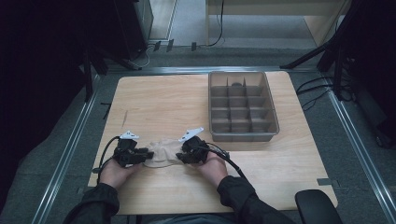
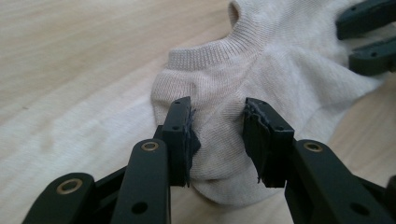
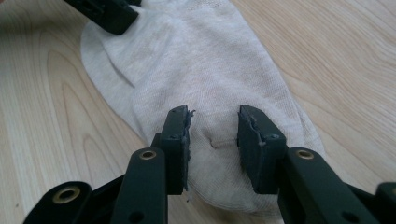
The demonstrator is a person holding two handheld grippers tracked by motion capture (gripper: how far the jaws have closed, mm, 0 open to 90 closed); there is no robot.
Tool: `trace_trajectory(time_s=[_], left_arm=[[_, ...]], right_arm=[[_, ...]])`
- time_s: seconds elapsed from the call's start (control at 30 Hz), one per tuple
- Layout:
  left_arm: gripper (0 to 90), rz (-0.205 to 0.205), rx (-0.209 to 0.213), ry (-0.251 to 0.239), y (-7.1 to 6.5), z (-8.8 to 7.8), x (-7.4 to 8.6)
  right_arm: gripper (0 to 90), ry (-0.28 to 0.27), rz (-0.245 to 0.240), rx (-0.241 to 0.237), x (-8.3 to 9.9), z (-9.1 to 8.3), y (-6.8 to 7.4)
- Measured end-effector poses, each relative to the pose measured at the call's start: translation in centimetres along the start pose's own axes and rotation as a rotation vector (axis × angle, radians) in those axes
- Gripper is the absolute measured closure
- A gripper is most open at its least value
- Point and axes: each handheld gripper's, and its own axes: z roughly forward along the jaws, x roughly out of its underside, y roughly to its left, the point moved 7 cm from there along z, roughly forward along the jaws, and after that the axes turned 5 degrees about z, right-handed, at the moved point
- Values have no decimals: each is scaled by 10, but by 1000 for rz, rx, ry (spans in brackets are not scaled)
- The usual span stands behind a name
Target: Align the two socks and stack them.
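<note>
A beige ankle sock (image 1: pixel 161 155) lies flat on the wooden table (image 1: pixel 159 100) near its front edge, between my two grippers. My left gripper (image 1: pixel 145 155) is at the sock's left end; in the left gripper view (image 2: pixel 217 122) its jaws stand apart over the heel end of the sock (image 2: pixel 261 70), with fabric between them but not pinched. My right gripper (image 1: pixel 180 156) is at the right end; in the right gripper view (image 3: pixel 214 127) its jaws straddle the toe end of the sock (image 3: pixel 196 60), also apart. Each gripper view catches the other gripper's jaw tips at the sock's far end.
A grey plastic bin (image 1: pixel 273 116) divided into several compartments stands at the back right of the table, with a dark item in one far compartment. A black chair part (image 1: pixel 317 207) sits by the table's front right corner. Metal rails run along both table sides.
</note>
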Motion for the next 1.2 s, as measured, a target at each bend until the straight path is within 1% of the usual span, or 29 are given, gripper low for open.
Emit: trace_trajectory(time_s=[0.03, 0.07, 0.1, 0.17, 0.2, 0.23, 0.3, 0.4, 0.5, 0.53, 0.57, 0.63, 0.8, 0.83, 0.87, 0.9, 0.93, 0.97, 1.03, 1.07, 1.1, 1.13, 1.17, 1.2], left_arm=[[619, 10, -14, -1, 4, 1, -2], [620, 10, -14, -1, 4, 1, -2], [620, 17, -30, -6, 8, 1, -3], [628, 20, -40, -12, 15, 2, -5], [631, 20, -40, -12, 15, 2, -5], [637, 23, -49, -15, 18, 2, -6], [642, 23, -53, -18, 21, 2, -7], [691, 30, -62, -12, 23, 3, -7], [720, 37, -72, -1, 23, 3, -8], [736, 37, -76, 2, 24, 3, -8], [759, 31, -75, 1, 24, 3, -8], [775, 23, -72, 2, 25, 3, -8], [795, 27, -78, 18, 25, 3, -9], [809, 25, -77, 21, 25, 2, -9], [814, 25, -77, 21, 25, 2, -9], [818, 16, -69, 21, 25, 2, -9], [822, 16, -69, 21, 25, 2, -9], [822, 9, -66, 20, 26, 2, -10], [833, -3, -58, 20, 27, 0, -10], [837, -3, -58, 20, 27, 0, -10], [837, -5, -58, 20, 27, -1, -11], [839, -13, -51, 18, 27, -3, -11], [840, -15, -50, 15, 27, -5, -11], [840, -19, -51, 10, 27, -6, -11]], right_arm=[[641, -11, -5, 7, -2, 3, 1], [641, -11, -5, 7, -2, 3, 1], [640, -10, -2, 10, -3, 4, 2], [638, -31, -8, 21, -7, 10, 3], [638, -38, -9, 21, -8, 11, 3], [637, -45, 2, 22, -10, 13, 3], [635, -49, 3, 22, -11, 14, 3], [634, -47, 19, 13, -12, 12, 3], [634, -46, 14, 13, -12, 10, 3], [634, -47, 8, 17, -11, 7, 3], [633, -54, -8, 11, -10, 3, 5], [628, -56, -17, 13, -8, 1, 6], [614, -50, -23, 1, -3, 0, 8], [618, -43, -23, 5, 0, 5, 6], [618, -43, -23, 5, 0, 5, 6], [675, -61, -29, 14, 1, 5, 5], [675, -61, -29, 14, 1, 5, 5], [706, -62, -28, 22, 1, 5, 5], [818, -62, -34, 41, 1, 5, 2], [818, -62, -34, 41, 1, 5, 2], [840, -57, -18, 33, 0, 5, 2], [842, -48, 3, 21, -1, 4, 2], [843, -40, 4, 23, -3, 3, 2], [842, -46, 5, 25, -4, 1, 2]])
